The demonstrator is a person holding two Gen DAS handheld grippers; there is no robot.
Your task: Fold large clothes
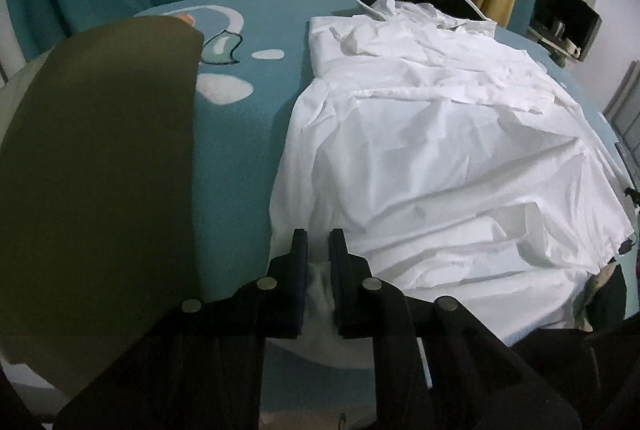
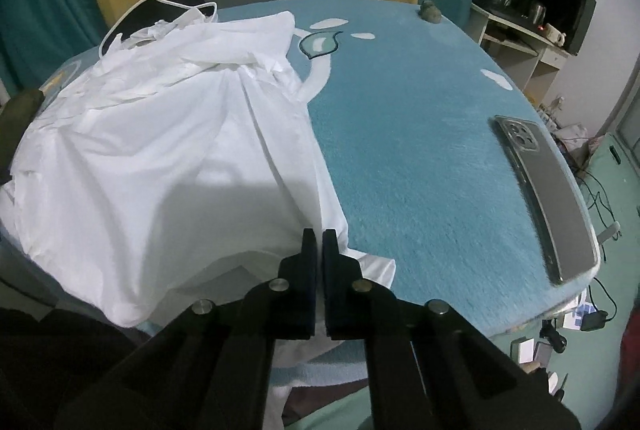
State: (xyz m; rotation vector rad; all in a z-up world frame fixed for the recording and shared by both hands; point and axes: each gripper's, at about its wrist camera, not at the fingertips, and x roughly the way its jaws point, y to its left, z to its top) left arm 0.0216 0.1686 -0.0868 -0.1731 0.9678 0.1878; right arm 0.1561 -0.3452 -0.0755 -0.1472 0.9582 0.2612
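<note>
A white garment (image 1: 420, 149) lies spread and wrinkled on a blue surface (image 1: 240, 157), with its near hem at the front edge. The left gripper (image 1: 319, 242) stands at the left corner of this hem; its two fingers are a little apart and a fold of white cloth sits between them, so it pinches the garment. The right gripper (image 2: 319, 242) is at the right corner of the hem, its fingers pressed almost together on the cloth edge.

In the right wrist view the garment (image 2: 160, 149) covers the left half of the surface (image 2: 420, 169). A phone (image 2: 548, 189) in a clear case lies face down near the right edge, well apart from the garment. A dark pad with a white border (image 2: 136, 13) lies under the far end of the garment. An olive sleeve (image 1: 100, 169) fills the left side of the left wrist view. I see no container on the surface.
</note>
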